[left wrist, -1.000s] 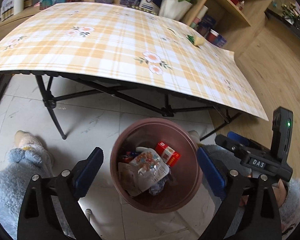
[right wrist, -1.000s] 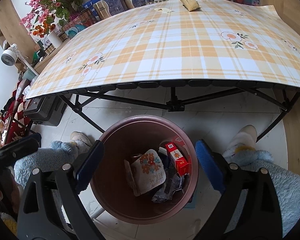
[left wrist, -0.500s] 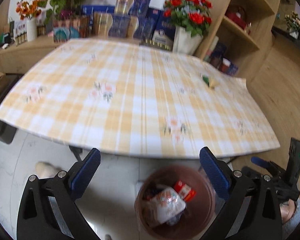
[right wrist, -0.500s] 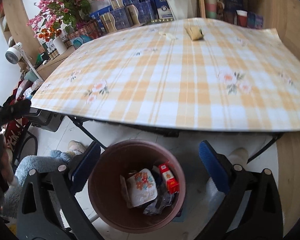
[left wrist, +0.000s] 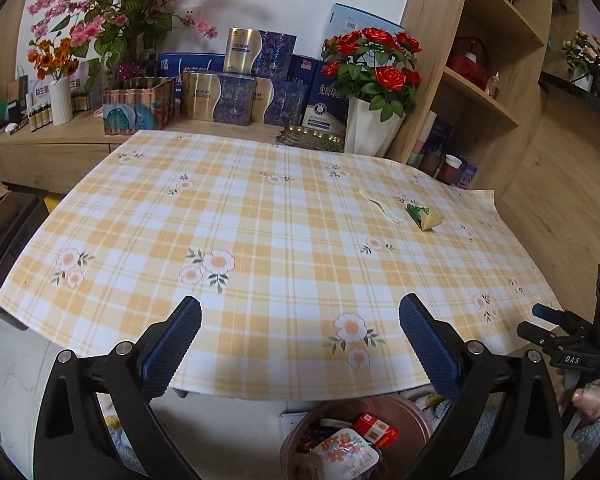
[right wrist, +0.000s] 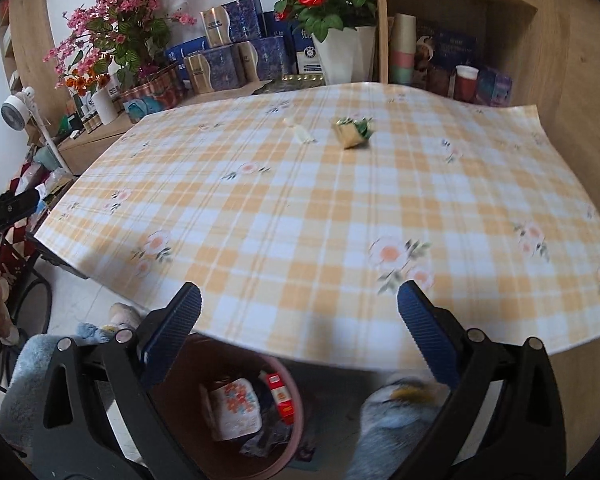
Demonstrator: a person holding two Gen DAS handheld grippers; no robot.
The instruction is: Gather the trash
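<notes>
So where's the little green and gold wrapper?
The wrapper lies on the far side of the table, right beside a small white fork.

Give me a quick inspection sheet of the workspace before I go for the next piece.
Surface: table under a yellow checked cloth, mostly bare.
Job's things: crumpled wrapper and a pale plastic fork beside it, near the far right corner; bin on the floor under the near edge, already holding a red box and other rubbish.
Clutter: nothing seen on the cloth.
Grippers: left gripper and right gripper both open, jaws empty, over the near edge.
Cables: nothing seen.
Surroundings: flower vases, gift boxes, wooden shelves behind the table.
</notes>
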